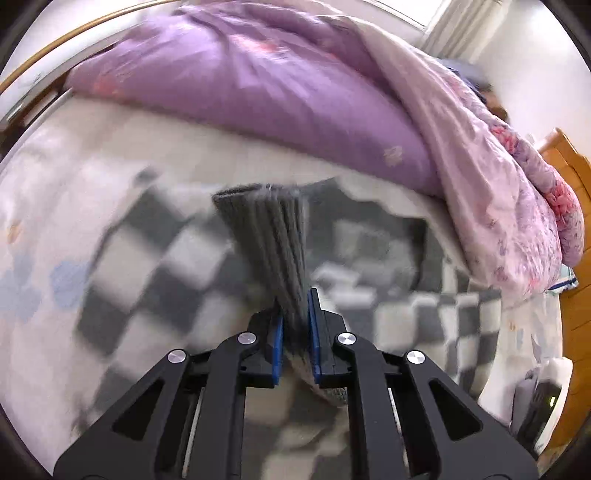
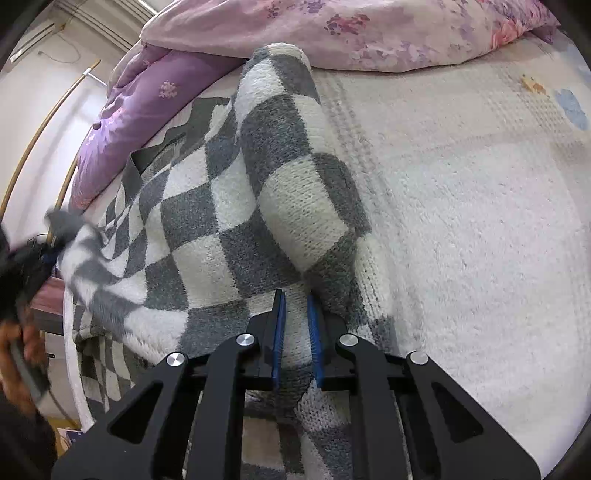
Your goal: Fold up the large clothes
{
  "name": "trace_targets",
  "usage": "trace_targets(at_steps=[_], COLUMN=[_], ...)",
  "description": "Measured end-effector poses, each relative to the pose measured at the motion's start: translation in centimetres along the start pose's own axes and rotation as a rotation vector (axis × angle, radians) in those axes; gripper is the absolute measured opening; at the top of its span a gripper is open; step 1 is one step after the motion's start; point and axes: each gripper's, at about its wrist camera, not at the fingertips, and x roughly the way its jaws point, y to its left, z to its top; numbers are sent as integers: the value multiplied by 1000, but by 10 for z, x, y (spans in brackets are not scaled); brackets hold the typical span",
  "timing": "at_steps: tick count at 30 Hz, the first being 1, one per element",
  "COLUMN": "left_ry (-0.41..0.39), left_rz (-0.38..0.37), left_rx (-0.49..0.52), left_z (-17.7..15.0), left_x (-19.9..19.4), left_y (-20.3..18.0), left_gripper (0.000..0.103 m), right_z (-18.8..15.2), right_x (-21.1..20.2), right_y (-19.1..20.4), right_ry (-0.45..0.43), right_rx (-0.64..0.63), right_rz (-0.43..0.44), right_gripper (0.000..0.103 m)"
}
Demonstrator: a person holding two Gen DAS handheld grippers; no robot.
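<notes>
1. Grey-and-white checked knit: the sweater [image 2: 207, 221] lies spread on the bed [image 2: 480, 221], on its pale fleecy cover, with a purple floral duvet [image 2: 351, 29] heaped along the far side.
2. The right gripper [image 2: 295, 314] has its jaws clamped on a fold of the sweater's near edge; the knit bunches between the blue pads, and a raised ridge of cloth, seemingly a sleeve, runs from there straight away toward the duvet.
3. The left gripper [image 1: 295, 317] has its jaws pressed together on a grey ribbed band [image 1: 269, 240], probably a hem or cuff, which fans out ahead of the pads. This view is blurred, so which edge it is cannot be told.
4. In the right wrist view the left gripper [image 2: 48, 254] appears far to the left, with the cloth pulled up into a peak there.
5. The relation that matters: the sweater spans between the two grips, its body lying ahead of and between both jaws. Each hand holds its own end, so neither is nearer the work; the fold likely needs both carried together.
6. No containers show in either view.
</notes>
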Motion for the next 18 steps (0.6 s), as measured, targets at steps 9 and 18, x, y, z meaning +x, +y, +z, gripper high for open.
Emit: trace_targets(at_steps=[9, 18], left_ry=[136, 153], left_rz=[-50, -79], left_rx=[-177, -144], left_z=[-54, -33], left_x=[10, -3], left_y=[76, 93], left_gripper=[31, 63], right_z=[2, 13], right_x=[-8, -4], right_y=[16, -2], right_ry=[-2, 19], right_rx=[-1, 116], right_rz=[-22, -66], right_gripper=[25, 10])
